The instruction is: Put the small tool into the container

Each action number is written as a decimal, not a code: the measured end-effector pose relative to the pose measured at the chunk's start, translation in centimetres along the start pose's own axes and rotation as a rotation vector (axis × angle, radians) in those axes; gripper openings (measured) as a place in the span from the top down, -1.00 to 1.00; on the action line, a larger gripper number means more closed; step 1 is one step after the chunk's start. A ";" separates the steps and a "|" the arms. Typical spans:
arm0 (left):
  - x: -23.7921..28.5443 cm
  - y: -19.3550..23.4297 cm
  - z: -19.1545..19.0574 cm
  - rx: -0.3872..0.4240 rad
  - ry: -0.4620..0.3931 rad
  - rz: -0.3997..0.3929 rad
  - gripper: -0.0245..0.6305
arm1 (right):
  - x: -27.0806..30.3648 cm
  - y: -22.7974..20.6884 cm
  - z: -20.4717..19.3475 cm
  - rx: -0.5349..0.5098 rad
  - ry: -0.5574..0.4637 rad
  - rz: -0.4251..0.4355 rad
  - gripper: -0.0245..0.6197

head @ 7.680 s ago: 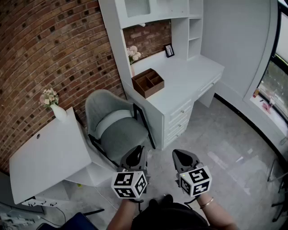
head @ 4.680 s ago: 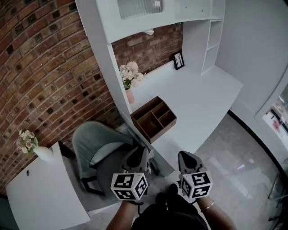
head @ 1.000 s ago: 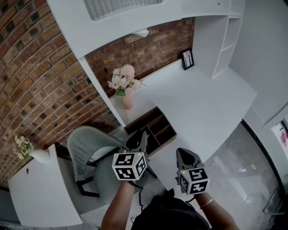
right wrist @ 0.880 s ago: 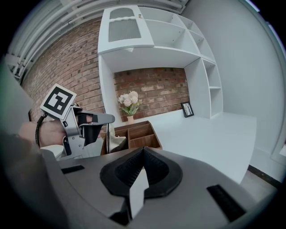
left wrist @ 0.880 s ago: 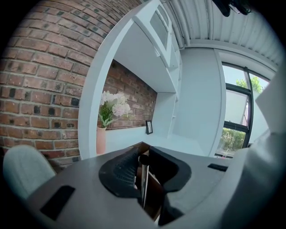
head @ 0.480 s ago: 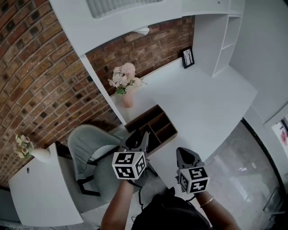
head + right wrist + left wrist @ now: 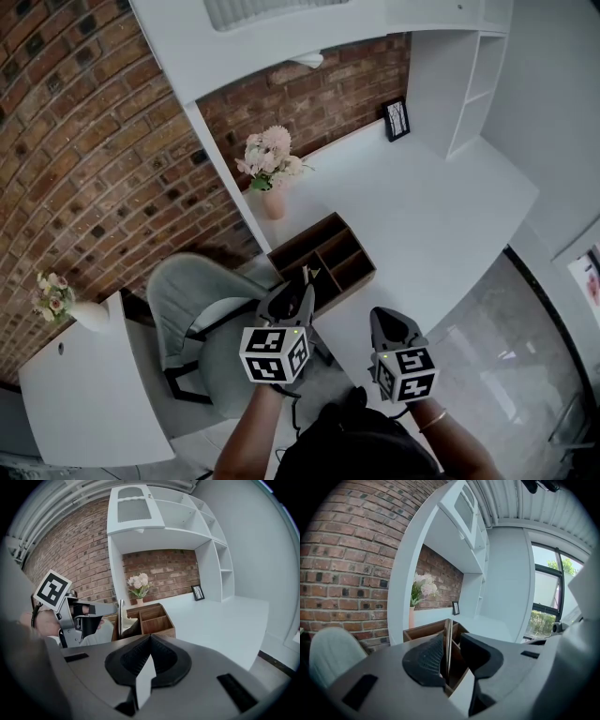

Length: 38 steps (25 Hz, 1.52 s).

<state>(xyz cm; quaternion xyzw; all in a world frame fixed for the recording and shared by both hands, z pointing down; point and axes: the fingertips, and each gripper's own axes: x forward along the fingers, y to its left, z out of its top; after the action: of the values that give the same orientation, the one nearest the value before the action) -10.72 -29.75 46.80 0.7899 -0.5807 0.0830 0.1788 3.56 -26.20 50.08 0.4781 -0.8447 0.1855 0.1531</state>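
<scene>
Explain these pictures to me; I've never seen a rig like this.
No robot: a person holds a two-jaw gripper in each hand; the marker cubes are parts of them. The head view looks down from the person's head on the left gripper and right gripper. The other two views come from cameras riding on each gripper, looking along its jaws. On the white desk stand a wooden container with compartments, a vase of flowers and a picture frame. A thin small tool stands between the left gripper's jaws, near the container; whether they clamp it is unclear. The right gripper's jaws are together, empty.
</scene>
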 end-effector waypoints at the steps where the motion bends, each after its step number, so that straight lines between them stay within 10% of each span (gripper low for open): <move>1: -0.3 -0.1 -0.3 0.000 0.005 0.002 0.58 | -0.1 0.2 -0.1 -0.002 -0.001 0.001 0.91; 38: -9.6 -2.3 -3.6 0.005 -0.018 0.021 0.88 | -6.0 2.5 0.8 -0.052 -0.110 -0.042 0.91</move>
<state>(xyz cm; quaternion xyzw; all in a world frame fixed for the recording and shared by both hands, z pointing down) -11.26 -19.26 46.46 0.7850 -0.5903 0.0794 0.1707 4.27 -20.87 46.34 0.5013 -0.8460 0.1338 0.1225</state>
